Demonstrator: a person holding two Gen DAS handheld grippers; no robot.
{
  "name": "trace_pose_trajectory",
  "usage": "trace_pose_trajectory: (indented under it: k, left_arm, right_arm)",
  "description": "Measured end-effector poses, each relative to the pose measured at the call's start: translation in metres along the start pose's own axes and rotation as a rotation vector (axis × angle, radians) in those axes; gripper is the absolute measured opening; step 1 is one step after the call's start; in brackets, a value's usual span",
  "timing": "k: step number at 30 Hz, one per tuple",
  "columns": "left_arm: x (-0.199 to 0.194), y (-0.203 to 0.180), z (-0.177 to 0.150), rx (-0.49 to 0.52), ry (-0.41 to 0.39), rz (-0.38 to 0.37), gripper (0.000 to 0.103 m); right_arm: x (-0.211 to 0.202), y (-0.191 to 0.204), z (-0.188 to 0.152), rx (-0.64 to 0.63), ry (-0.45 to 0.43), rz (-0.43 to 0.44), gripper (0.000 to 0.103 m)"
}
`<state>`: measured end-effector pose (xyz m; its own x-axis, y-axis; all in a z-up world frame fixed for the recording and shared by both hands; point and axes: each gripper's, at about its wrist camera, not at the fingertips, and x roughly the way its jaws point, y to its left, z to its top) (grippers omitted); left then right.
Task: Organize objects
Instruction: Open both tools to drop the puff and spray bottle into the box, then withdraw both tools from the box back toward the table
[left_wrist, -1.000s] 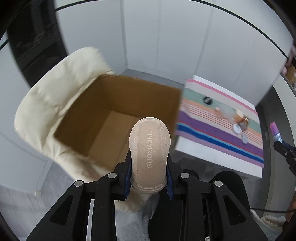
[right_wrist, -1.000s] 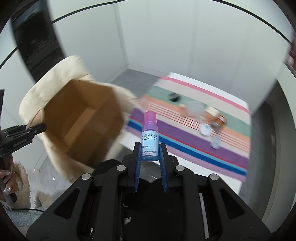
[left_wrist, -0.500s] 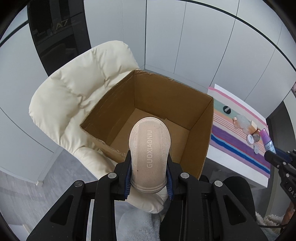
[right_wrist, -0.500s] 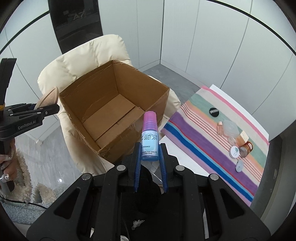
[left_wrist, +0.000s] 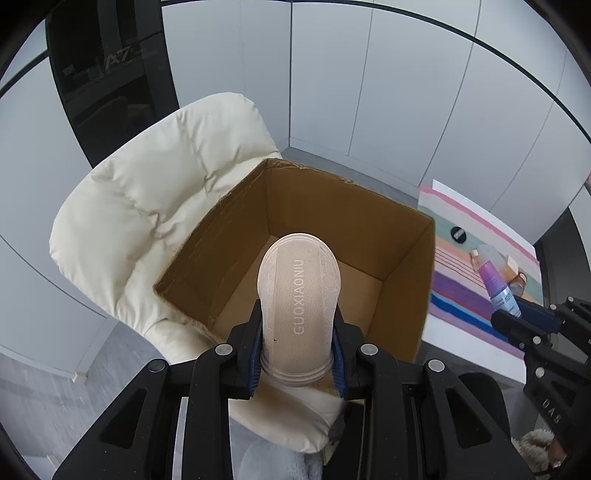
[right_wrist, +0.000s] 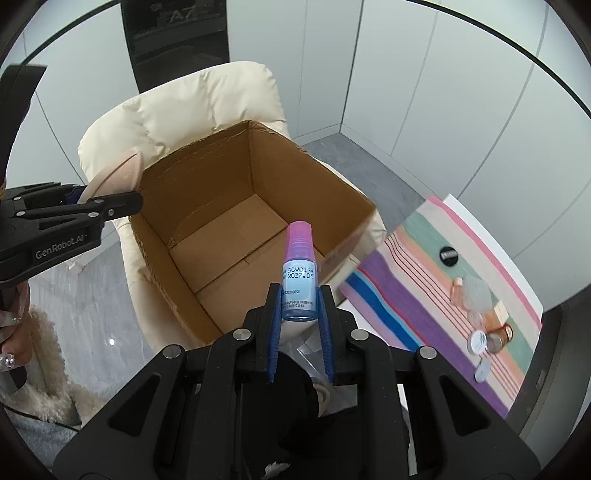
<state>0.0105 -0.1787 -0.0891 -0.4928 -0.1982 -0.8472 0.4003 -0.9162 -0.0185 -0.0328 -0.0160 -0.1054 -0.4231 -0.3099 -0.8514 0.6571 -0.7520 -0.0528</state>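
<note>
A pale beige shoe sole (left_wrist: 298, 299), stamped with tone-on-tone lettering, is showing between the blue pads (left_wrist: 255, 354) of the black left gripper (left_wrist: 297, 354), with a plain brown cardboard box (left_wrist: 406, 295) lying beyond the fingertips on a cream quilted chair (left_wrist: 166, 206). Between the blue pads (right_wrist: 274, 332) of the black right gripper (right_wrist: 299, 332), a small bottle (right_wrist: 298, 277) is showing a pink-violet cap and a light blue body with dark print. Off to the right of those fingers, a cloth (right_wrist: 402, 306) is running in pink, teal, peach, purple and blue stripes with thin red lines.

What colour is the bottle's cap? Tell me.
Pink, on the bottle; clearest in the right wrist view.
</note>
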Motion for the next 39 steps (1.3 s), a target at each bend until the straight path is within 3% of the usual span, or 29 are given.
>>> trace_pose_trajectory:
  k: [7,10,11,12,13,16,17,21,27,39]
  left_arm:
    - [0.035,0.009,0.025,-0.028,0.03,0.02,0.031]
    - [0.045,0.013,0.032,-0.047,0.025,-0.034,0.039]
    - [0.047,0.014,0.033,-0.058,0.023,-0.054,0.049]
    - [0.049,0.016,0.034,-0.068,0.018,-0.07,0.066]
    - [0.049,0.018,0.035,-0.075,0.01,-0.064,0.074]
    - [0.049,0.021,0.035,-0.067,-0.014,-0.013,0.083]
    - [0.049,0.022,0.036,-0.064,-0.018,0.001,0.088]
    - [0.056,0.031,0.034,-0.091,0.008,-0.011,0.088]
    - [0.053,0.036,0.033,-0.098,0.003,-0.011,0.088]
    - [0.045,0.037,0.026,-0.1,0.008,-0.012,0.088]
  right_arm:
    - [0.035,0.01,0.031,-0.016,0.014,0.034,0.02]
    - [0.05,0.014,0.042,-0.024,0.02,0.037,0.02]
    - [0.054,0.015,0.044,-0.031,0.022,0.038,0.02]
    - [0.057,0.017,0.047,-0.038,0.02,0.046,0.02]
    - [0.059,0.018,0.049,-0.04,0.014,0.054,0.023]
    - [0.062,0.019,0.055,-0.023,-0.008,0.044,0.103]
    - [0.061,0.02,0.056,-0.019,-0.037,0.043,0.103]
    - [0.063,0.023,0.058,-0.032,-0.064,0.041,0.103]
    - [0.07,0.024,0.058,-0.015,-0.044,0.065,0.103]
    - [0.063,0.021,0.054,0.004,-0.04,0.034,0.103]
